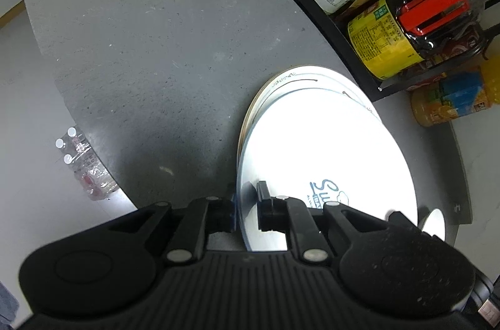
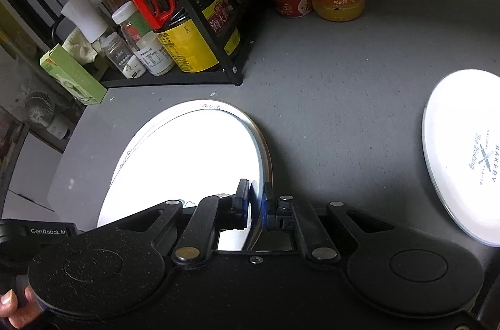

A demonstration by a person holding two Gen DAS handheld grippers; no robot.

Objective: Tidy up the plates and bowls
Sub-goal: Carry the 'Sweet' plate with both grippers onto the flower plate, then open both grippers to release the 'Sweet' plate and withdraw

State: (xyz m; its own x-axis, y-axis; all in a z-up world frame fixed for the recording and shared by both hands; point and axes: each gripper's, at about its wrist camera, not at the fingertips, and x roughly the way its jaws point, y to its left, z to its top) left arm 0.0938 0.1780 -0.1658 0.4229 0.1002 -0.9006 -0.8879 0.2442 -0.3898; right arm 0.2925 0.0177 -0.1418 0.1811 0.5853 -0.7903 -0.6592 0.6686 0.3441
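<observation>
**White plate pinched on both rims, over a second plate**

White glazed top plate [image 1: 325, 161] held from two sides — left gripper [image 1: 247, 206] has its jaws pinching the near-left rim, one finger under, one on the face beside the blue print. Right gripper [image 2: 257, 202] has its jaws pinching the opposite rim edge, blue pads against the glaze. Neither is spread.

Plate sits directly over a lower plate [image 1: 281, 80], whose patterned rim peeks out on the far side; offset slightly, not concentric. Can't tell if the top plate is fully seated or just above it — glare washes out the centre. Both lie on the grey bench [image 1: 150, 48], just beside the black rack [image 2: 200, 80] of bottles.

Another white dish [image 2: 462, 161], printed "BAKERY", rests on the bench well apart to the right, nearer the right gripper.

Key relation: plate lies flat, straight ahead between both jaws, the grips roughly opposite across its width. Judgement: stacking nearly done; next probably release, then the BAKERY dish goes to the right hand.
</observation>
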